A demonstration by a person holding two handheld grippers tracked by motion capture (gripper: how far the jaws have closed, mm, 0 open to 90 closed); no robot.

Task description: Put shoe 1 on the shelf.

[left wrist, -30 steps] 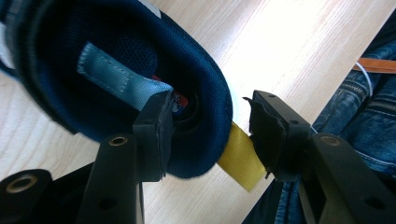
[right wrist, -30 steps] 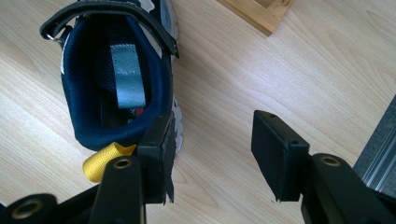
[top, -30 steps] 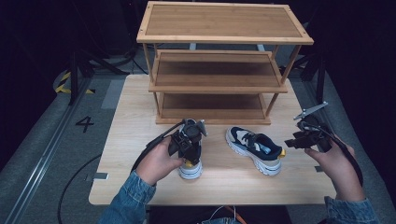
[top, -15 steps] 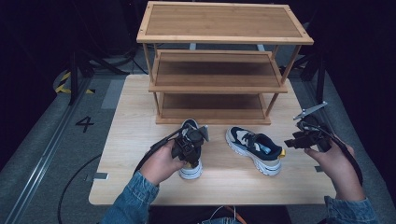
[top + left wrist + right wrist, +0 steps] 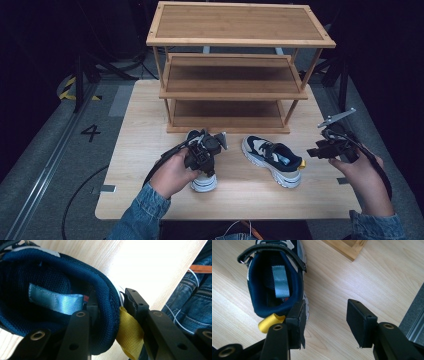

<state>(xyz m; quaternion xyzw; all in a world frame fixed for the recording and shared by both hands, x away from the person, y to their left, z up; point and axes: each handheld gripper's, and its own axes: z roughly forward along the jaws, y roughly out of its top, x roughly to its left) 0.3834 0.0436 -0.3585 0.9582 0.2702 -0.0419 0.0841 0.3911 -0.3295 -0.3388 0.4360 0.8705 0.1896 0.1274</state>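
Note:
Two navy and white sneakers stand on the wooden table (image 5: 145, 125) in front of a shelf rack. My left gripper (image 5: 202, 155) sits over the left shoe (image 5: 204, 182). In the left gripper view one jaw is inside the shoe (image 5: 50, 277) and the other is outside by the yellow pull tab (image 5: 128, 332). The jaws of the left gripper (image 5: 110, 302) have just been closing and pinch the heel collar. My right gripper (image 5: 312, 152) is open just right of the right shoe (image 5: 272, 160). In the right gripper view, bare table lies between the jaws of the right gripper (image 5: 327, 310), next to that shoe's heel (image 5: 274, 277).
A three-tier bamboo shelf rack (image 5: 230, 75) stands at the back of the table, all of its shelves bare. The table's right edge (image 5: 409, 315) is close to my right gripper. Denim-sleeved forearms come in from the bottom. Dark floor surrounds the table.
My left gripper has dropped slightly toward me onto the left shoe's heel. The right hand and right shoe have not moved.

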